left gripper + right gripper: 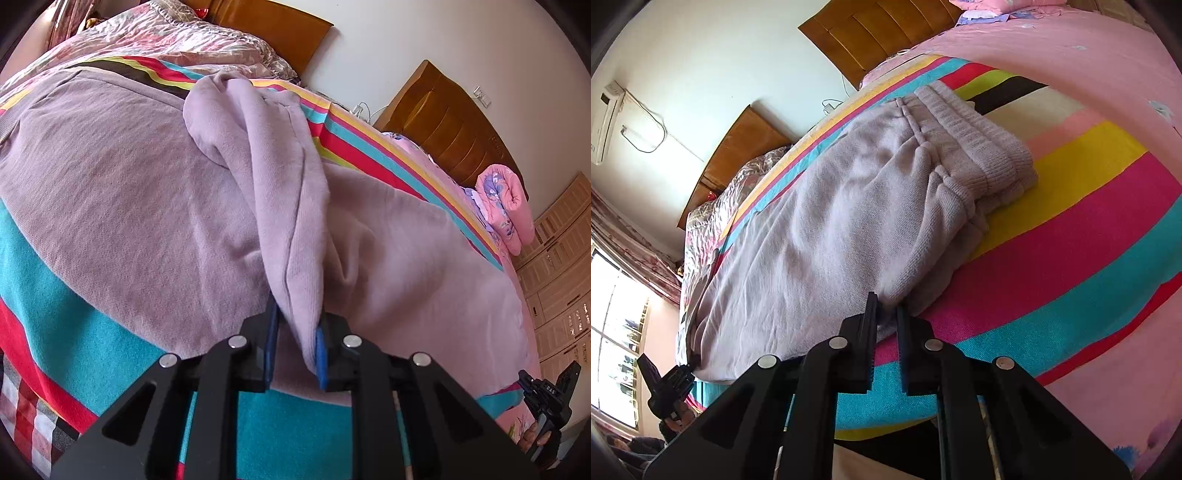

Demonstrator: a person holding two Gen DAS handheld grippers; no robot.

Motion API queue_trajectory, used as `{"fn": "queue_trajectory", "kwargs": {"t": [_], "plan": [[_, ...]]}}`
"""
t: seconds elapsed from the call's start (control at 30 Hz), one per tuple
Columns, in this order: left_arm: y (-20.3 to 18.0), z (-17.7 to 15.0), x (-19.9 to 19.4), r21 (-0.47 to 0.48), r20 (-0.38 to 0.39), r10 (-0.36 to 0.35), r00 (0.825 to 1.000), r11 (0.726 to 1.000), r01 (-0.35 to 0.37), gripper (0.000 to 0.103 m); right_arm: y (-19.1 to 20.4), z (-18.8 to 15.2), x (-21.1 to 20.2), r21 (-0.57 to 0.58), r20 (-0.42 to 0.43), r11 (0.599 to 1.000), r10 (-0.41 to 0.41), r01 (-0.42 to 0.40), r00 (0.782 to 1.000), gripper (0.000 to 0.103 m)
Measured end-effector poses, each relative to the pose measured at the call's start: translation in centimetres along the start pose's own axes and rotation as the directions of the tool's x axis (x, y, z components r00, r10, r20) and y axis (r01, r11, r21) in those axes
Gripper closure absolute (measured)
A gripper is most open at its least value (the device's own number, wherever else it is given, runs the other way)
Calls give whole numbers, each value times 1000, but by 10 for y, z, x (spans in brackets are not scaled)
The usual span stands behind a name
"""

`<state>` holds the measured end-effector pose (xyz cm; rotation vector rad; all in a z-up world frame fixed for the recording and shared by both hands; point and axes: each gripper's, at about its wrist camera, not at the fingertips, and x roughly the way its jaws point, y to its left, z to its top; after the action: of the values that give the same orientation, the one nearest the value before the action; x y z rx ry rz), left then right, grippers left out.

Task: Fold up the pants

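My pants (827,221) lie lengthwise on the striped blanket (1089,229) near the bed's front edge, legs apparently stacked. My left gripper (295,343), slightly parted, has a raised fold between its pads; my right gripper (886,332) is slightly parted, holding nothing. Crosswise folds remain.

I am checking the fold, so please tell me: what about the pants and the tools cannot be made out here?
- Left wrist view: the near edge of the pants is hidden under the left tool.
- Left wrist view: the raised fold covers the cloth behind it.
- Right wrist view: the leg ends are small, near the rim, partly behind the left tool.
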<state>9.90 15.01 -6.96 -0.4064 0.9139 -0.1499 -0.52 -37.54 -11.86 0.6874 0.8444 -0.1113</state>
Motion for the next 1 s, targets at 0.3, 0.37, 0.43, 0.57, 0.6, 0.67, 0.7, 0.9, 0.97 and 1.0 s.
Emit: {"fn": "queue_trajectory", "kwargs": {"t": [0.3, 0.37, 0.43, 0.57, 0.6, 0.67, 0.7, 0.9, 0.97, 1.0], "plan": [[-9, 54, -43, 57, 177, 83, 981, 994, -94, 14, 94, 40, -27, -241, 145, 965, -66, 100, 987, 28], [-29, 90, -31, 95, 160, 109, 981, 988, -125, 14, 132, 46, 1, -336, 104, 940, -20, 54, 994, 28], [-53, 129, -6, 140, 119, 138, 983, 978, -154, 14, 174, 44, 35, -414, 61, 910, 23, 4, 998, 28], [-87, 190, 77, 218, -70, 238, 969, 951, -218, 20, 239, 21, 98, -503, -67, 856, 95, -116, 993, 28], [-91, 197, 96, 246, -103, 268, 958, 940, -237, 29, 252, 13, 110, -520, -104, 842, 107, -146, 989, 28], [-96, 203, 127, 308, -148, 341, 928, 908, -285, 39, 272, -2, 131, -556, -175, 808, 113, -193, 978, 28], [-94, 204, 141, 327, -172, 370, 913, 896, -301, 41, 280, -9, 138, -575, -193, 792, 112, -205, 975, 28], [-66, 197, 161, 339, -172, 383, 908, 888, -310, 99, 292, -27, 166, -603, -251, 765, 87, -226, 964, 28], [-54, 201, 127, 283, -77, 311, 947, 918, -279, 99, 288, -29, 169, -597, -261, 769, 85, -230, 962, 28], [-45, 202, 103, 246, -11, 288, 957, 929, -277, 99, 286, -31, 170, -599, -259, 767, 84, -229, 962, 28]]}}
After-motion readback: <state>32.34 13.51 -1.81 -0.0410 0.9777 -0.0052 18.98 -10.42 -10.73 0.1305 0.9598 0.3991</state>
